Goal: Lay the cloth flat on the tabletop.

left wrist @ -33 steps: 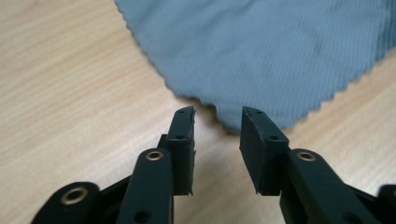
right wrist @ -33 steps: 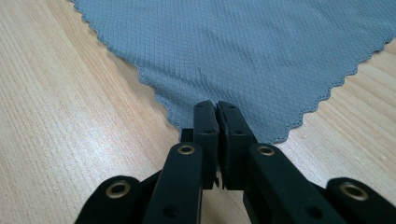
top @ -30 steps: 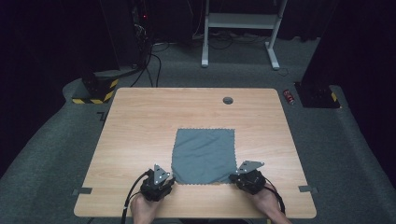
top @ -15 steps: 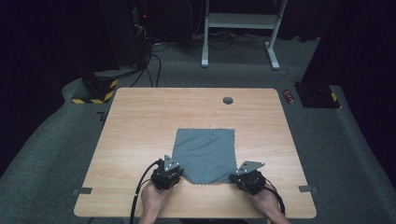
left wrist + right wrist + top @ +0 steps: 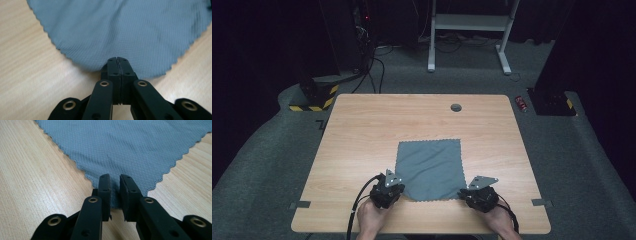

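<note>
Both my grippers sit at the near corners of the grey cloth (image 5: 430, 169).

From the high view, my left gripper (image 5: 388, 189) and right gripper (image 5: 480, 196) lie low on the wooden table (image 5: 362, 130), dark carpet around it. The left gripper view shows jaws pressed together, pinching the cloth's bunched corner (image 5: 117, 37). The right gripper view shows jaws slightly spread, straddling the flat corner (image 5: 125, 147).

1. My left gripper (image 5: 393, 188) sits low at the near edge, jaws pressed tight together w/ no gap, pinching cloth (image 5: 120, 32).
2. My right gripper (image 5: 472, 192) is level w/ it, well apart; jaws slightly parted, a narrow slot between them.
3. Both hands come in from the bottom, left hand (image 5: 371, 220) and right hand (image 5: 501, 221).
</note>
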`<state>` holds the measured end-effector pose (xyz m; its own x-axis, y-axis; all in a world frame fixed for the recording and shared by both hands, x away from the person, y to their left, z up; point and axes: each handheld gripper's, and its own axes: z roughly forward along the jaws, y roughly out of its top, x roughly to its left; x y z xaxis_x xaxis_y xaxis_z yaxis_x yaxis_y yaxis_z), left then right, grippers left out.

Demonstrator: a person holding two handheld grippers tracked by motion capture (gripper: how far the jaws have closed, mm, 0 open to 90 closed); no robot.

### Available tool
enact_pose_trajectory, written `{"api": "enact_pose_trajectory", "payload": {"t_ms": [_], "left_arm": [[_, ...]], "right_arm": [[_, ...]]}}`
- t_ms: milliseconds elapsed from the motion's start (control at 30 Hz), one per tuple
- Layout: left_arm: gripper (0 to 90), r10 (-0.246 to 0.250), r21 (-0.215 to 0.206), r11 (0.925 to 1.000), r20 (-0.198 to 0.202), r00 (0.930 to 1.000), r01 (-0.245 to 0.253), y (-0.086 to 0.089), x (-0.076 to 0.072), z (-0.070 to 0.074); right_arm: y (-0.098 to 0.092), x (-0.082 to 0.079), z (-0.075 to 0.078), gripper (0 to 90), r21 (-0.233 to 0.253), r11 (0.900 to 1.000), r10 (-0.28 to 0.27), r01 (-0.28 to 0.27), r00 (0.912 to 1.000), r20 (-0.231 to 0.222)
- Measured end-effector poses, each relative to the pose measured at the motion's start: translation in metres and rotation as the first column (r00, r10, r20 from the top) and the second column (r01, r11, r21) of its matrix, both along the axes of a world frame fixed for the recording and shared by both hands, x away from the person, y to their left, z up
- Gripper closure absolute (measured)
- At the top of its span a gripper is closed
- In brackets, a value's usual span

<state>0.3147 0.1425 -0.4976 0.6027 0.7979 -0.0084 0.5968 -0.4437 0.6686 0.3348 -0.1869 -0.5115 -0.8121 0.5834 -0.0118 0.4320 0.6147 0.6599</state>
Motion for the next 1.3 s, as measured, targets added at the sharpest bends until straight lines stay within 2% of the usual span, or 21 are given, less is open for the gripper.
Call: {"api": "enact_pose_trajectory", "payload": {"t_ms": [100, 167, 200, 233, 333, 400, 500, 567, 633, 733, 833, 900, 1000, 1133, 1200, 1300], "left_arm": [[89.4, 0.002, -0.001, 1.0000, -0.030, 0.9995, -0.002, 0.006, -0.003, -0.002], [89.5, 0.001, -0.005, 1.0000, -0.045, 0.9990, -0.001, 0.009, -0.005, -0.004], [89.6, -0.002, 0.011, 0.9999, -0.041, 0.9992, 0.002, 0.011, -0.005, -0.004], [89.7, -0.001, 0.003, 1.0000, -0.052, 0.9987, 0.001, 0.011, -0.006, -0.005], [89.8, -0.003, 0.002, 1.0000, -0.064, 0.9979, 0.003, 0.013, -0.009, -0.005], [89.6, -0.005, -0.005, 1.0000, -0.089, 0.9960, 0.004, 0.015, -0.012, -0.005], [87.2, 0.004, 0.017, 0.9999, -0.088, 0.9961, -0.003, 0.016, -0.014, -0.003], [83.6, 0.016, 0.021, 0.9997, -0.076, 0.9970, -0.014, 0.018, -0.015, -0.001], [77.5, 0.040, 0.008, 0.9992, -0.050, 0.9980, -0.039, 0.019, -0.015, 0.002], [66.4, 0.069, -0.022, 0.9974, 0.006, 0.9976, -0.069, 0.017, -0.009, 0.003], [58.6, 0.071, -0.037, 0.9968, 0.036, 0.9968, -0.070, 0.011, 0.001, -0.001], [55.3, 0.078, -0.041, 0.9963, 0.040, 0.9962, -0.076, 0.006, 0.009, -0.005], [52.6, 0.085, -0.021, 0.9963, 0.054, 0.9949, -0.084, 0.000, 0.014, -0.011], [50.4, 0.100, -0.004, 0.9950, 0.050, 0.9938, -0.099, 0.002, 0.017, -0.019], [49.5, 0.105, -0.029, 0.9943, 0.060, 0.9927, -0.103, 0.005, 0.016, -0.021], [48.5, 0.102, -0.032, 0.9945, 0.080, 0.9916, -0.100, 0.006, 0.015, -0.023]], "right_arm": [[0.001, -0.002, 0.000, 81.2, -0.013, 1.000, 0.002, -0.002, 0.9999, 0.013], [0.001, -0.002, 0.000, 85.7, -0.016, 1.000, 0.002, -0.002, 0.9998, 0.018], [0.000, -0.002, 0.000, 87.8, -0.019, 1.000, 0.005, -0.005, 0.9997, 0.022], [0.000, -0.002, 0.000, 89.5, -0.022, 1.000, 0.005, -0.005, 0.9997, 0.023], [-0.003, -0.004, 0.001, 89.8, -0.029, 1.000, 0.008, -0.008, 0.9997, 0.021], [-0.004, -0.007, 0.001, 89.8, -0.037, 0.999, 0.014, -0.013, 0.9997, 0.019], [-0.004, -0.009, 0.002, 89.8, -0.035, 0.999, 0.023, -0.023, 0.9997, 0.008], [-0.002, -0.010, 0.003, 89.3, -0.030, 0.999, 0.031, -0.031, 0.9995, 0.001], [0.001, -0.009, 0.006, 86.4, -0.014, 1.000, 0.026, -0.025, 0.9994, 0.022], [0.006, -0.002, 0.008, 83.6, 0.013, 1.000, 0.016, -0.016, 0.9992, 0.038], [0.014, 0.006, 0.006, 79.5, 0.005, 1.000, 0.009, -0.009, 0.9989, 0.045], [0.018, 0.009, 0.004, 77.2, -0.001, 1.000, 0.005, -0.005, 0.9990, 0.044], [0.019, 0.009, 0.001, 73.8, -0.014, 1.000, 0.004, -0.003, 0.9998, 0.021], [0.011, 0.003, -0.002, 71.0, 0.013, 1.000, -0.006, 0.006, 0.9999, 0.014], [0.010, 0.001, -0.003, 70.7, 0.011, 1.000, -0.003, 0.002, 0.9995, 0.031], [0.009, -0.001, -0.003, 70.0, 0.011, 1.000, 0.001, -0.001, 0.9993, 0.038]]}}
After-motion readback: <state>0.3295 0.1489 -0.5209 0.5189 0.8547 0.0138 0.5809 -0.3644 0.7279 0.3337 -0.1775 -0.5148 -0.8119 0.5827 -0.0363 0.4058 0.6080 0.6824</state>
